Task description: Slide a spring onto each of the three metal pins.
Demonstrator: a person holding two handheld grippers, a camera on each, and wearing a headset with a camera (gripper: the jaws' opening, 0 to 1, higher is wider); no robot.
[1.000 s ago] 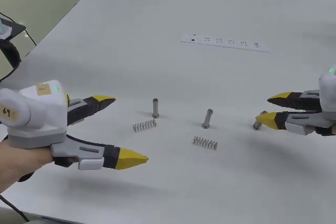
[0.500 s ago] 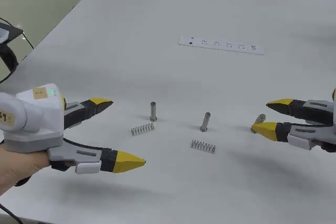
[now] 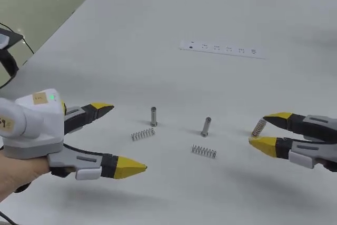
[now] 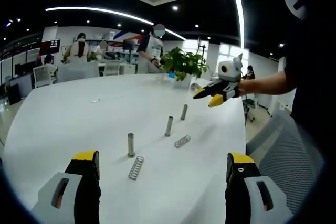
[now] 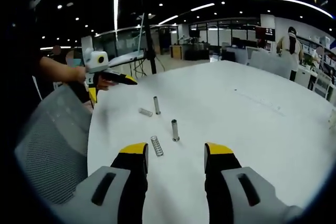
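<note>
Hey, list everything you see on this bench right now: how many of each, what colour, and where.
table: one, white, under everything.
power strip: one, white, flat at the far middle.
bare pins: two, grey metal, upright, side by side mid-table.
loose springs: two, grey, lying flat, one just in front of each bare pin.
pin with spring: one, grey, seen between the right gripper's tips in the head view.
left gripper: one, white and black with yellow tips, open, near left.
right gripper: one, same colours, open, near right.
hand: one, holding the left gripper.
</note>
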